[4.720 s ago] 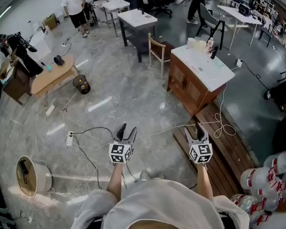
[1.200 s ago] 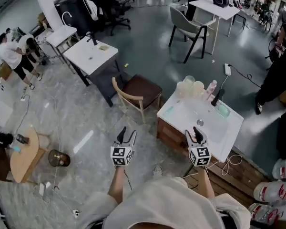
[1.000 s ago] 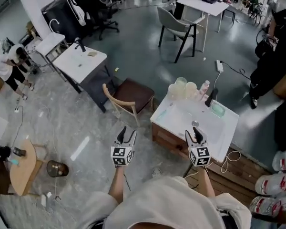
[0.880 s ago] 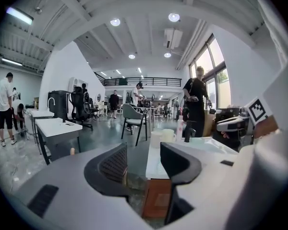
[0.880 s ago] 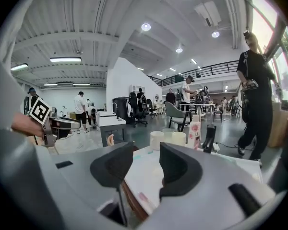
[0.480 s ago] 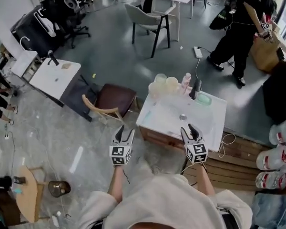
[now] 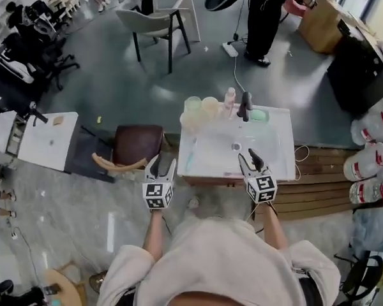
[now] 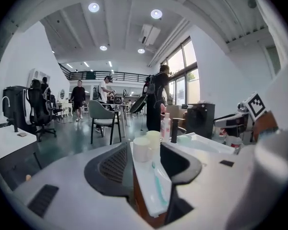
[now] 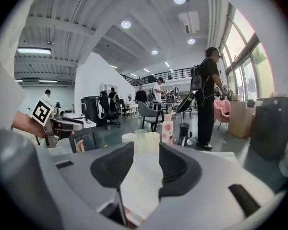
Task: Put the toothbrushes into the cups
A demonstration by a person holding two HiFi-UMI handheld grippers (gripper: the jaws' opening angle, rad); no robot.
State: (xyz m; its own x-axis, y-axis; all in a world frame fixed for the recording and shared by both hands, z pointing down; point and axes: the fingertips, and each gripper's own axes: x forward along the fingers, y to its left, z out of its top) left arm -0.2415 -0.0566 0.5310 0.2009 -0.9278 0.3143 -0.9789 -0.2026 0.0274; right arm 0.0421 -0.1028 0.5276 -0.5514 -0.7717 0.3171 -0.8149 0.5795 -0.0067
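Observation:
A white vanity top [image 7: 268,155] with a sink stands right in front of me. Three pale cups [image 7: 200,107] cluster at its back left corner; they also show as cups [image 8: 142,149] and cups [image 9: 140,140] in the two gripper views. A teal toothbrush [image 8: 159,186] lies along the counter's left edge. My left gripper [image 7: 159,169] hovers open off the front left corner, jaws framing the toothbrush and cups from a distance [image 8: 146,162]. At the front edge, my right gripper [image 7: 250,161] is open and empty, aimed at the cups [image 9: 140,164].
A pink bottle [image 7: 230,97], black faucet [image 7: 244,105] and green soap dish [image 7: 258,115] line the counter's back. A wooden chair with a brown seat [image 7: 133,145] stands left of the vanity. A person [image 7: 268,5] stands beyond it. Water jugs [image 7: 370,164] sit right.
The vanity has come from far ahead to directly under both grippers. The left gripper has swung in to the counter's front left corner; the right one has shifted slightly over the front edge.

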